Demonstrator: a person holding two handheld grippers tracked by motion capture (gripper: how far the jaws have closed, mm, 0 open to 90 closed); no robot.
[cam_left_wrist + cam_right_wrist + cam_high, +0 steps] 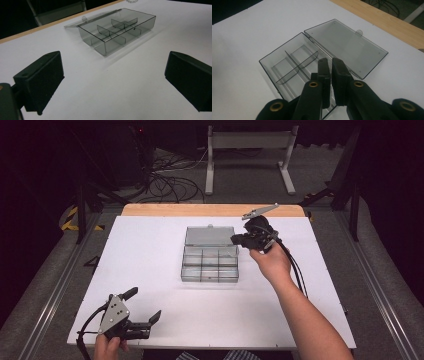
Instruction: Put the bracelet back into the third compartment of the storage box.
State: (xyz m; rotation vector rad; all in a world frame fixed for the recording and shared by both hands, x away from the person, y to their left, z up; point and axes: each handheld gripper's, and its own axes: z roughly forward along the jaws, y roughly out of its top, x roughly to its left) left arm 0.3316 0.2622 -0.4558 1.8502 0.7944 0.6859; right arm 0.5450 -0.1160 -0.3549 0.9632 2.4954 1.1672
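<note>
Fingers of the right gripper (331, 75) are drawn almost together with nothing between them, poised over the right side of the clear compartment box (210, 262). That box sits mid-table on the white table (150, 250), its lid (347, 46) laid flat open on the far side. At the near left edge, the left gripper (142, 306) has its jaws spread wide and empty.

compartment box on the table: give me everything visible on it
The compartment box is smoke-tinted clear plastic, rectangular, empty, split by thin dividers. Its hinged lid lies open flat on the far side, with a small latch tab at its edge. It sits mid-table on the white tabletop; nothing else visibly touches it.
</note>
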